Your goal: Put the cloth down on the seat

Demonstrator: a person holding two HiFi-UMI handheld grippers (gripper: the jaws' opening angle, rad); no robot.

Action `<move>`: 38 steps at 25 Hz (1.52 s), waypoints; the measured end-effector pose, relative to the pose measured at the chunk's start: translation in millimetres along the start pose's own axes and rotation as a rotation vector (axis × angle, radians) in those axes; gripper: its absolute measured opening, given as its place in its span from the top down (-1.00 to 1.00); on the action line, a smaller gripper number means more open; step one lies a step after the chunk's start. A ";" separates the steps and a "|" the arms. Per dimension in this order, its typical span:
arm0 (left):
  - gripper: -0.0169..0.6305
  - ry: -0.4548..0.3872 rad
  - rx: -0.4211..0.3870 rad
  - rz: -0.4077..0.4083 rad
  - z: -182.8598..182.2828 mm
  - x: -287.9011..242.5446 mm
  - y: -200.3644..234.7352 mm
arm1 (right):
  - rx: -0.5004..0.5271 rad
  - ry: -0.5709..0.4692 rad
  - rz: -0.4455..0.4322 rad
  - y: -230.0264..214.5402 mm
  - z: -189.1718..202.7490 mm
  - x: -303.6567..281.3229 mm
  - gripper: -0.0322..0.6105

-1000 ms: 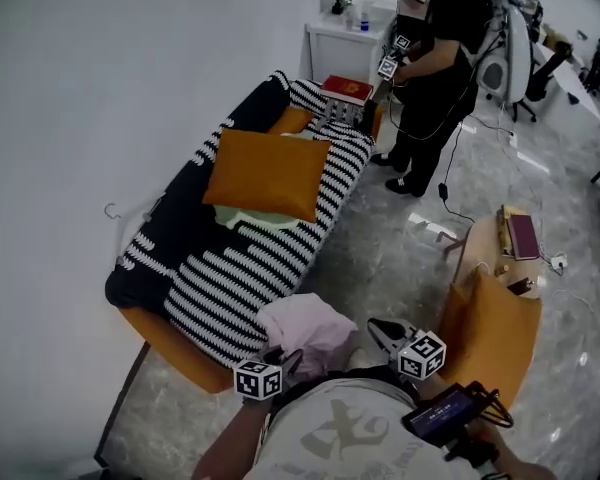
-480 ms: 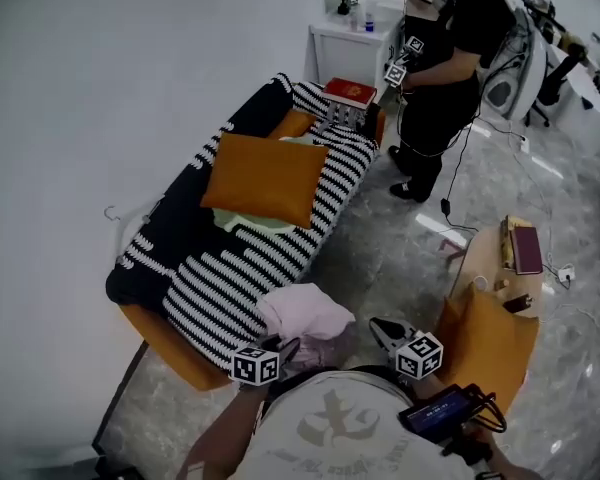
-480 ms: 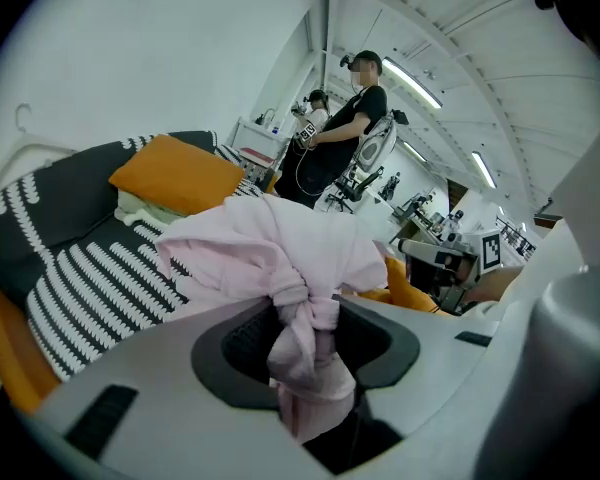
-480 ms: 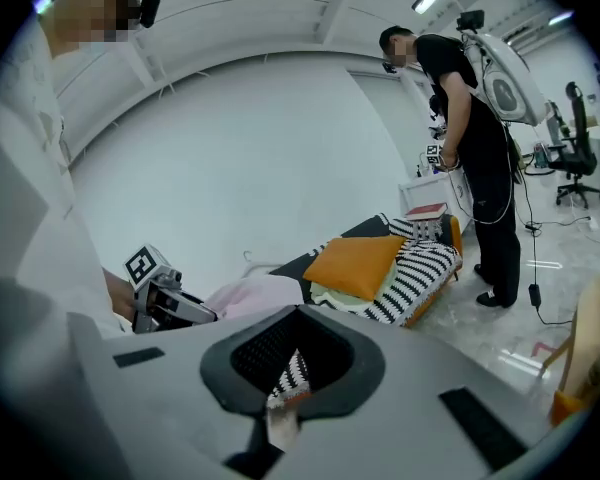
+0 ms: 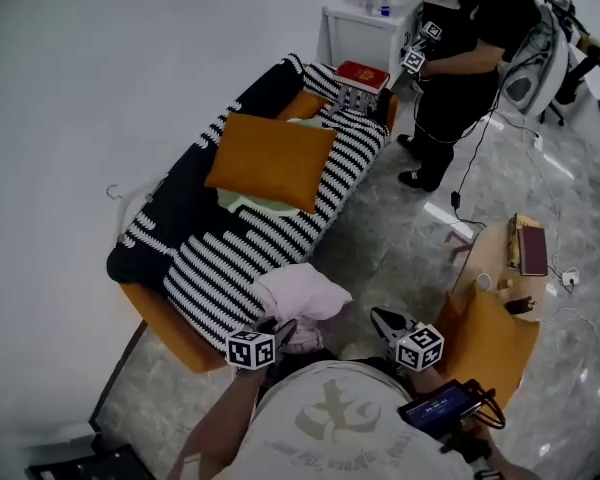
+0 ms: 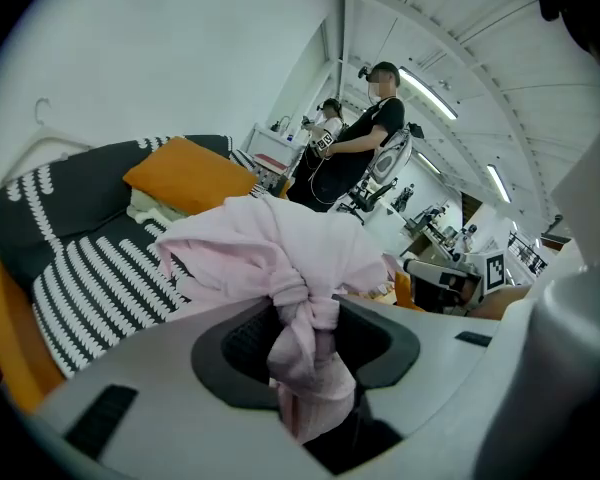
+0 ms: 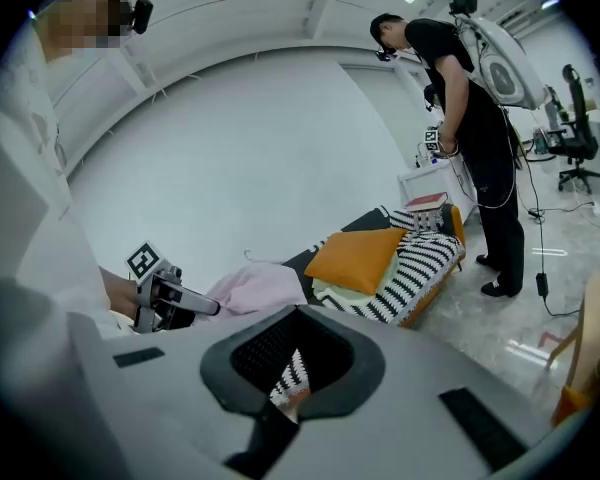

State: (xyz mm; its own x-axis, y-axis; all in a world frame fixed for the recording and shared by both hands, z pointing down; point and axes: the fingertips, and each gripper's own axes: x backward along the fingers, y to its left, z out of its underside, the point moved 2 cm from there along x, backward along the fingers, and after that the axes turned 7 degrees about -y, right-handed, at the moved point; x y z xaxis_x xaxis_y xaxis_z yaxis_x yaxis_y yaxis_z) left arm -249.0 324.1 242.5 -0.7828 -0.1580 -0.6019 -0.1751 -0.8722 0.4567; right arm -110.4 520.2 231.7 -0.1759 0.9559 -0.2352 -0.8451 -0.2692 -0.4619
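Pink cloth (image 5: 302, 298), bunched and clamped in the left gripper (image 5: 280, 334), hangs at the striped seat's (image 5: 230, 268) near edge, six o'clock of the orange cushion (image 5: 270, 160). Lowering and release remain. Right gripper (image 5: 382, 324): jaws apart, empty.

An orange cushion (image 5: 270, 160) lies tilted over a pale green fabric (image 5: 250, 204), with a red book (image 5: 362, 75) beyond it on a small slatted stand. A person in black (image 5: 470, 68) stands on the grey marble floor (image 5: 400, 238) beside a white cabinet (image 5: 365, 33) topped with bottles (image 5: 385, 6), a black cable (image 5: 467, 173) trailing down to the floor. At right, a maroon book (image 5: 532, 251) rests on a round wooden table (image 5: 490, 258), just beside an orange chair (image 5: 490, 343). A wire hanger (image 5: 115, 194) shows against the white wall.
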 end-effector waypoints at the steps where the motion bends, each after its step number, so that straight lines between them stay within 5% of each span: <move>1: 0.45 -0.004 0.009 -0.003 -1.8 -1.3 2.6 | 0.000 0.007 -0.005 0.4 0.0 -2.9 0.85; 15: 0.45 0.011 0.090 0.016 -45.2 -55.3 57.6 | 0.010 0.075 0.044 -39.5 -39.3 -64.5 0.85; 27: 0.45 -0.045 0.160 -0.052 -110.1 -68.3 166.8 | 0.087 0.137 -0.003 -41.3 -86.1 -185.9 0.85; 38: 0.45 -0.138 0.210 -0.096 -137.0 -46.3 224.3 | 0.171 0.201 -0.109 -19.0 -111.7 -272.1 0.85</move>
State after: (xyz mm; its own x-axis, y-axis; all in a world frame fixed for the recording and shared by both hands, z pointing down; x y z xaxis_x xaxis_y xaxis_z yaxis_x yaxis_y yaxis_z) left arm -170.2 72.3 283.1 -0.8280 -0.0016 -0.5607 -0.3616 -0.7628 0.5361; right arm 10.0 252.0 209.0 0.0103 0.9310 -0.3648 -0.9294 -0.1257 -0.3470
